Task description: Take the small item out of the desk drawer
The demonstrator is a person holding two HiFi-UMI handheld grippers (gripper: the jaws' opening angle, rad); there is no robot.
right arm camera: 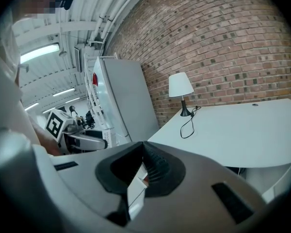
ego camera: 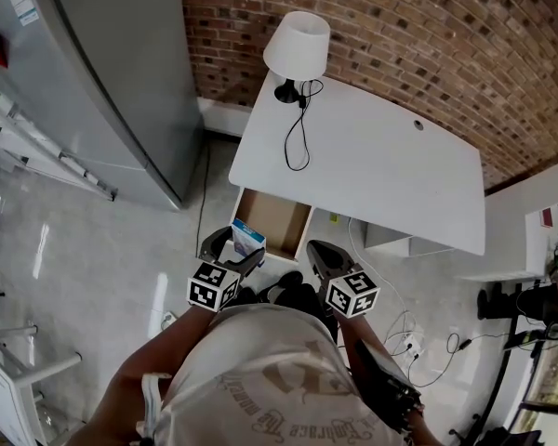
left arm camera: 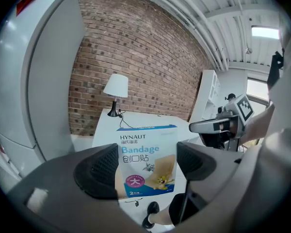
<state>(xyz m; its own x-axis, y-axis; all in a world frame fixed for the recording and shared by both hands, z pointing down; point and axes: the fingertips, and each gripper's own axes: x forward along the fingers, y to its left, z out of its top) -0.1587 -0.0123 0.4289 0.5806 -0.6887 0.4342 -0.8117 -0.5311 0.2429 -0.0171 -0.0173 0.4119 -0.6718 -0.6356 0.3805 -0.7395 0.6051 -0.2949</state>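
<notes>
While the left gripper (left arm camera: 148,161) fingers clamp the upright bandage box (left arm camera: 148,139), right gripper (right arm camera: 143,145) fingers touch.

White desk (ego camera: 381,165), lamp (ego camera: 296,49) and black cord (ego camera: 298,142) on top; drawer (ego camera: 274,221) open

From the head view, the left gripper (ego camera: 234,247) covers the lower part of the bandage box (ego camera: 248,234) and the near left corner of the open drawer (ego camera: 277,219). In the left gripper view, the jaw pads hide the box's lower corners, and its bottom print is too small to read. Between the right gripper's (right arm camera: 143,171) closed jaws, a pale sliver is too narrow to identify.
</notes>
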